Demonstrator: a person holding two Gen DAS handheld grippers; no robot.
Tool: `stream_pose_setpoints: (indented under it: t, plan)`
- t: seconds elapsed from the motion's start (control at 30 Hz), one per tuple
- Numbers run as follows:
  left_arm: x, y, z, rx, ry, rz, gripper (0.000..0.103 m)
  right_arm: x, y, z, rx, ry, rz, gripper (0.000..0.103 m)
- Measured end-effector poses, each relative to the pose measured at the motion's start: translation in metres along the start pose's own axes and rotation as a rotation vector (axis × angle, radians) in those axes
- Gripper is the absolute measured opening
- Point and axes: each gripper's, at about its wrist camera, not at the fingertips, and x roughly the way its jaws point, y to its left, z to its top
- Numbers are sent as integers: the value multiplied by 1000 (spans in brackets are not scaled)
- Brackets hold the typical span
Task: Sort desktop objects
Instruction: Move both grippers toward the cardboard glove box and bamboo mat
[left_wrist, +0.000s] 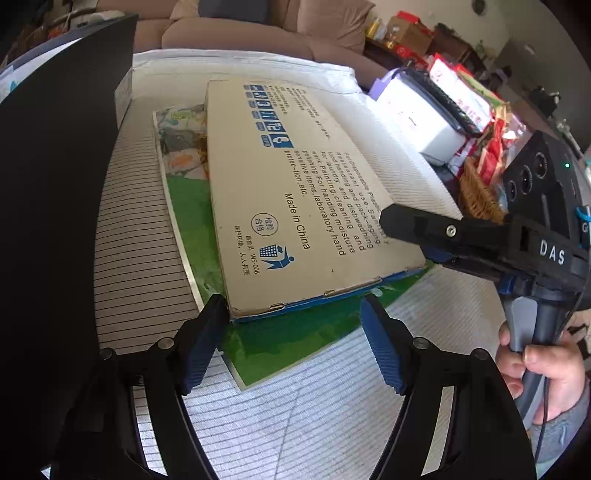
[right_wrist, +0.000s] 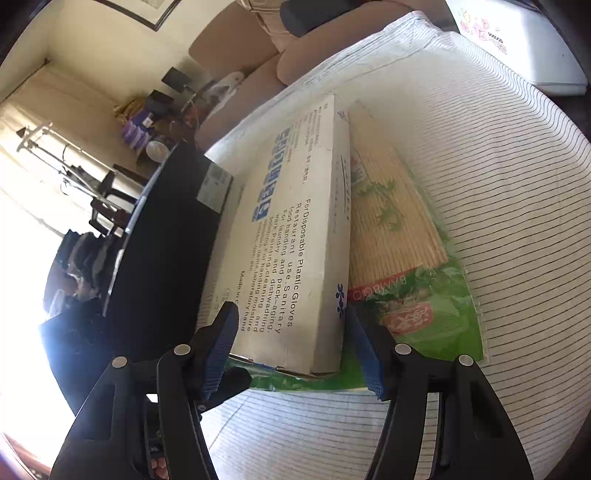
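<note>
With both the left claw (left_wrist: 293, 332) and right claw (right_wrist: 291, 350) spread around the glove box (left_wrist: 295, 192) (neither pinching yet), closing could drag the bamboo mat packet (right_wrist: 402, 258) beneath.

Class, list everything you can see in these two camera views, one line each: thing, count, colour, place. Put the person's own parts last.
Glove box: one, beige with blue print, lying on the green packet.
Bamboo mat packet: one, green with tan slats, under the box.
Tablecloth: one, white with thin dark stripes, covering the table.
Black panel: one, black, at the left edge of the table.
Sofa: one, brown, behind the table.
White box: one, white, right of the table.
Wicker basket: one, brown, right of the table.
Left tongs: one, black with blue pads, at the box's near end.
Right tongs: one, same colours, around the box's corner.
Hand: one, on the right tongs' handle.
</note>
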Motion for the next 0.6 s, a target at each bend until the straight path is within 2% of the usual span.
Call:
stream_pose_setpoints:
  t: [0.13,0.23,0.37,0.5,0.6]
  plan:
    - [-11,-19,2,63,2,-35,72,-35,19,3,-54,-53,24,64]
    - [-15,-34,-1,94,14,-110,73,-62,37,4,-104,-109,46,64]
    - [-17,-68,-12,158,40,-303,73,-83,59,1,-118,-109,227,63]
    - [-17,-88,-31,190,117,-445,73,-78,63,-2,-85,-55,377,63]
    - [-19,-93,-45,224,185,-414,73,-83,50,0,-62,-78,317,63]
